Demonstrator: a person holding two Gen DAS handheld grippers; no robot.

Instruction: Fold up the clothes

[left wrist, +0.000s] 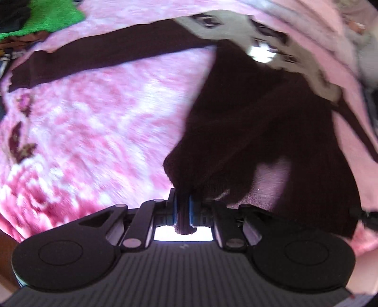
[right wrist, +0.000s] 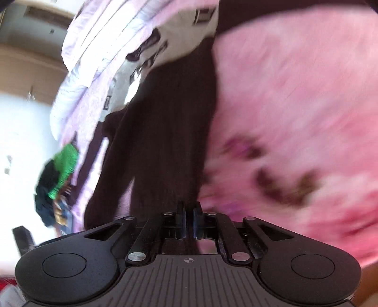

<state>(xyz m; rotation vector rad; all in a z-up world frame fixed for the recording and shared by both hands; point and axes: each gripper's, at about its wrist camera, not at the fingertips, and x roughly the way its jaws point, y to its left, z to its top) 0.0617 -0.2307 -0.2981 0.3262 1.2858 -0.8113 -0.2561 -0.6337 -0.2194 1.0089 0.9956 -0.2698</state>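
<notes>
Dark maroon garment (left wrist: 248,132) spread over a pink-and-white blanket (left wrist: 94,132), one bunched edge lifted and pinched in the left gripper (left wrist: 183,207). Blue-padded fingers (left wrist: 191,207) pressed tight on that fold, a tuft of cloth poking out behind them. Same garment (right wrist: 165,132) running away from the right gripper (right wrist: 188,222) in the right wrist view; black fingers (right wrist: 180,219) drawn almost together, only a thin slit between, dark cloth lying right at the tips, but no telling whether any of it is caught there. A long maroon strip (left wrist: 113,59) stretched across the blanket beyond. White printed cloth (left wrist: 226,23) lying at the garment's far end, pale pink fabric (left wrist: 319,35) beside it. Green cloth (left wrist: 47,19) with dark clothes heaped at the blanket's far corner. Both views smeared by motion blur.
</notes>
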